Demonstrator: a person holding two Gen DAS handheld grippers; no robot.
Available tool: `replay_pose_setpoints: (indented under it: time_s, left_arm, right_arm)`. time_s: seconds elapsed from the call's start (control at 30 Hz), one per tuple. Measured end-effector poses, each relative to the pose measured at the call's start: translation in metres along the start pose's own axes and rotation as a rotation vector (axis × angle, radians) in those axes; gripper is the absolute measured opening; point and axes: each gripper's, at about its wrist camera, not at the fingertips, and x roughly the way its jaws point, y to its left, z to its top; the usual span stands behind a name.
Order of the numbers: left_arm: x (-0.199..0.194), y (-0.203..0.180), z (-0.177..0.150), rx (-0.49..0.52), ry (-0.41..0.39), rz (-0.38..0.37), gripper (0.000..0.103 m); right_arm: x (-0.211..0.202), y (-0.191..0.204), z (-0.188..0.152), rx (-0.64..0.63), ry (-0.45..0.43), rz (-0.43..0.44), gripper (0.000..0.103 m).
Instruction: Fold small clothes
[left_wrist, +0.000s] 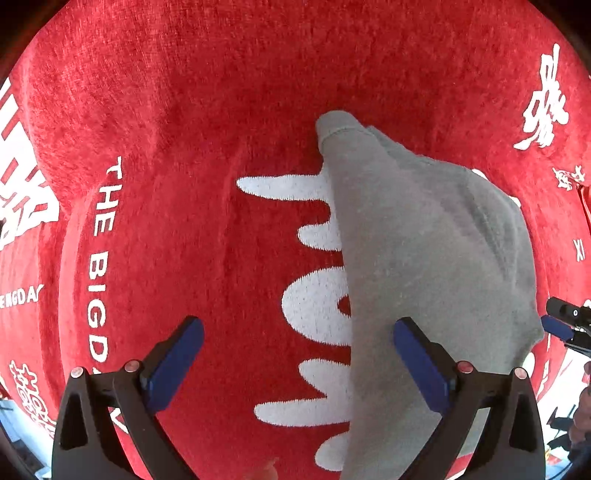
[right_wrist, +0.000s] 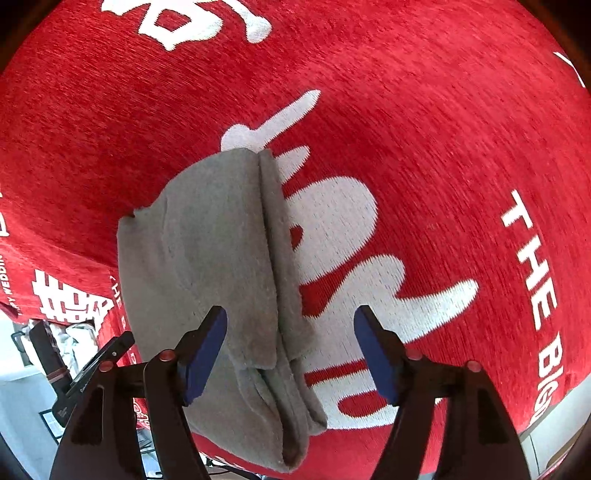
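A small grey garment (left_wrist: 424, 266) lies folded on a red cloth with white lettering (left_wrist: 184, 129). In the left wrist view it fills the right half, its folded edge running down the middle. My left gripper (left_wrist: 297, 339) is open and empty above that edge, its right finger (left_wrist: 421, 362) over the grey fabric. In the right wrist view the garment (right_wrist: 207, 251) lies left of centre with stacked layers showing at its right edge. My right gripper (right_wrist: 290, 336) is open and empty above that layered edge. The other gripper (left_wrist: 565, 325) shows at the far right of the left wrist view.
The red cloth (right_wrist: 443, 129) covers the table and hangs over its edge at lower left of the right wrist view. Below that edge stand dark equipment pieces (right_wrist: 55, 362) on a pale floor. The table's near edge shows at lower right (right_wrist: 546, 424).
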Motion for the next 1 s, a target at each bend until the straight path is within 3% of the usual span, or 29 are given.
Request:
replay_pose_setpoints:
  time_s: [0.4, 0.47, 0.6, 0.8, 1.0]
  left_arm:
    - [0.007, 0.002, 0.007, -0.020, 0.016, -0.020, 0.103]
    - [0.007, 0.006, 0.009, -0.034, 0.020, -0.056, 0.103]
    - [0.010, 0.019, 0.014, -0.077, 0.036, -0.203, 0.103]
    - [0.035, 0.004, 0.021, -0.029, 0.102, -0.300, 0.103]
    - [0.057, -0.026, 0.020, 0.017, 0.145, -0.387, 0.103]
  right_arm:
    - [0.016, 0.006, 0.021, -0.016, 0.048, 0.019, 0.075]
    - [0.017, 0.007, 0.024, -0.022, 0.053, 0.039, 0.075]
    - [0.024, 0.003, 0.032, -0.026, 0.082, 0.143, 0.075]
    - [0.044, -0.004, 0.039, -0.026, 0.144, 0.254, 0.075]
    - [0.064, 0.019, 0.044, -0.121, 0.194, 0.339, 0.077]
